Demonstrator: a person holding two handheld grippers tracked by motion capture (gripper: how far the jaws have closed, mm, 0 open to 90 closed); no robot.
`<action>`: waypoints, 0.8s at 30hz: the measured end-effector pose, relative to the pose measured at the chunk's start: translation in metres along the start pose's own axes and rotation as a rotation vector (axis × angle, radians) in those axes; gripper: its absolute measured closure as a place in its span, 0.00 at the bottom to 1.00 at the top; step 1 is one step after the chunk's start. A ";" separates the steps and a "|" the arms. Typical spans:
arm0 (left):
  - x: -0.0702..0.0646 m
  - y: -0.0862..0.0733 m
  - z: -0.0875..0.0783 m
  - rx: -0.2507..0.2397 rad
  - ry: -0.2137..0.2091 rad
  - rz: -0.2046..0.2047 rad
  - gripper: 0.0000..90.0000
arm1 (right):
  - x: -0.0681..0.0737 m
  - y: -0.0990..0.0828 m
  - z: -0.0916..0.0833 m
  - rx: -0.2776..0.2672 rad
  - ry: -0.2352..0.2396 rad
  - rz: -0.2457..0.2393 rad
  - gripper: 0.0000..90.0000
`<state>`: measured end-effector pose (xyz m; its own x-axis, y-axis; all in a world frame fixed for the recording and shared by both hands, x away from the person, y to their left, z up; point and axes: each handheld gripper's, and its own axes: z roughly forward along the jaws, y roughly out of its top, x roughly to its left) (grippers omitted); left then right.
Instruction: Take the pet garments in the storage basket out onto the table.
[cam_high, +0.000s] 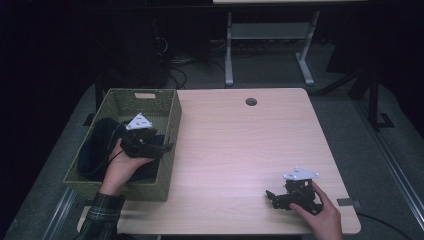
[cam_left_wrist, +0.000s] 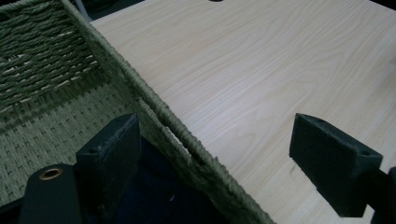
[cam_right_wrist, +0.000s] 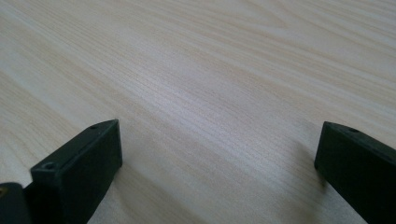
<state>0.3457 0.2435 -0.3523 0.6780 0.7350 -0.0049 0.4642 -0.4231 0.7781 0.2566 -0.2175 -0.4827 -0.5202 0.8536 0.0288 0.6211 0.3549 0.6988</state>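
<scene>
dark cloth (cam_left_wrist: 154, 196) in basket (cam_left_wrist: 154, 112) half hidden by left tongs (cam_left_wrist: 215, 158).

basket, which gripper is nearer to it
Left. The left gripper hangs open astride the woven basket's right wall; the right gripper rests open on the bare table, well off to its right.

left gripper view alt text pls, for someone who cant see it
The left gripper, jaws wide open, straddles the near wall of a green woven basket: one jaw inside, over dark blue fabric, the other above the light wooden table outside it.
</scene>
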 end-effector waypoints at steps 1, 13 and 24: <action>0.001 -0.001 -0.001 0.001 0.006 -0.005 0.18 | 0.000 0.000 0.000 0.000 0.000 0.000 0.01; 0.020 -0.012 -0.007 0.014 0.060 -0.039 0.18 | 0.000 0.000 0.000 0.000 0.000 0.002 0.01; 0.035 -0.020 -0.016 0.027 0.117 -0.065 0.18 | 0.000 0.000 0.000 0.000 0.000 0.003 0.01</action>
<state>0.3510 0.2867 -0.3579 0.5756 0.8175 0.0200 0.5210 -0.3855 0.7615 0.2564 -0.2175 -0.4826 -0.5183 0.8547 0.0313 0.6228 0.3520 0.6987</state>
